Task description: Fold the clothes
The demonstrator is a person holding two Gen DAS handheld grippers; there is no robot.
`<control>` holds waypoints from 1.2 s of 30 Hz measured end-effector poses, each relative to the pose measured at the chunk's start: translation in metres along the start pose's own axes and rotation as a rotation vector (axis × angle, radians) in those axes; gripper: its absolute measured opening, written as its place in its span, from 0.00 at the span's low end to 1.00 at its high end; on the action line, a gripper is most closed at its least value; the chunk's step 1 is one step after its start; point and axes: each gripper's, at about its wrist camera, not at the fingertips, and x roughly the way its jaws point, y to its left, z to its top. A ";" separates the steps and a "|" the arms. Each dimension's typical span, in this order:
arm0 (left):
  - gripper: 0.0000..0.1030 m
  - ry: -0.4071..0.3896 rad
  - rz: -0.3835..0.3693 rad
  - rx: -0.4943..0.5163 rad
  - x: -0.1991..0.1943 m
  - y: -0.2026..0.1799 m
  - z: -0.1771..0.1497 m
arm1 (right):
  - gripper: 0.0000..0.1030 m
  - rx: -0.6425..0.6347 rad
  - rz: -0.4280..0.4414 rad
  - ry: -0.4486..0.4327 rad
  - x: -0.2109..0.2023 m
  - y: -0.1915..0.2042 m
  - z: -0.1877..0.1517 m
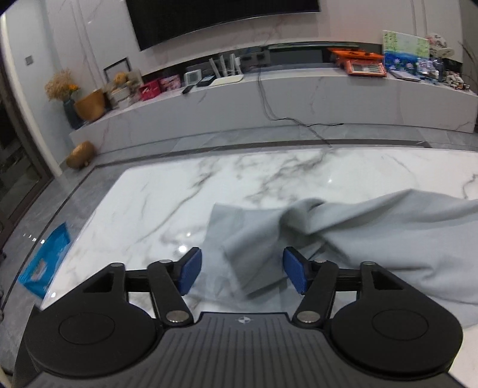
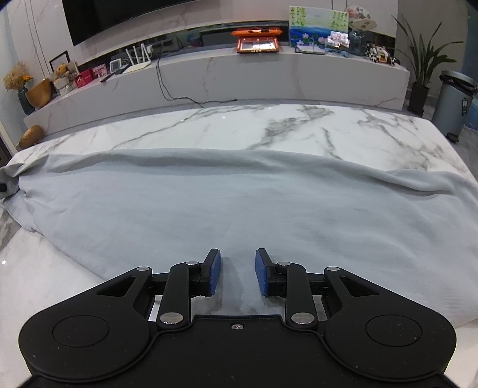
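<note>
1. My left tongs (image 1: pixel 242 270) stand apart, blue pads (image 1: pixel 188 270) wide of each other. A blurred fold of the grey garment (image 1: pixel 373 238) lies below the gap; neither pad presses on it.
2. In the left wrist view the garment spreads from the centre toward 3 o'clock over the marble worktop (image 1: pixel 167 203). A flat squared flap of it reaches toward 6 o'clock, between my pads, and a bunched ridge sits at the centre.
3. My right tongs (image 2: pixel 238 273) are also apart, with a narrower gap. Grey cloth lies beneath them, and the pads clamp nothing.
4. In the right wrist view the garment (image 2: pixel 209 203) covers the middle of the worktop (image 2: pixel 269 125) from 9 o'clock to 3 o'clock. Its far edge is a soft rolled hem running straight across, and bare marble shows beyond it toward 12 o'clock.
5. At 9 o'clock in that view the cloth gathers into a rumpled end at the worktop's edge.
6. At 8 o'clock in the left view a blue packet (image 1: pixel 44 262) lies on the grey floor beside the worktop.
7. Toward 12 o'clock in both views a long marble shelf (image 2: pixel 239 77) runs below a dark screen (image 1: pixel 221 18), crowded with small boxes, a white router and an orange tray.
8. At 2 o'clock in the right view a potted plant (image 2: pixel 424 68) stands next to a grey bin (image 2: pixel 454 101).
</note>
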 end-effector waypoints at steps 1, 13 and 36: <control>0.12 0.006 -0.022 -0.013 -0.004 0.000 0.004 | 0.24 -0.002 0.000 0.000 0.000 0.000 0.000; 0.06 0.224 0.006 0.156 -0.046 0.030 0.085 | 0.24 0.021 -0.001 -0.002 0.006 -0.002 0.006; 0.47 0.321 0.048 0.277 0.032 -0.028 0.053 | 0.24 -0.009 0.002 -0.036 0.040 -0.014 0.035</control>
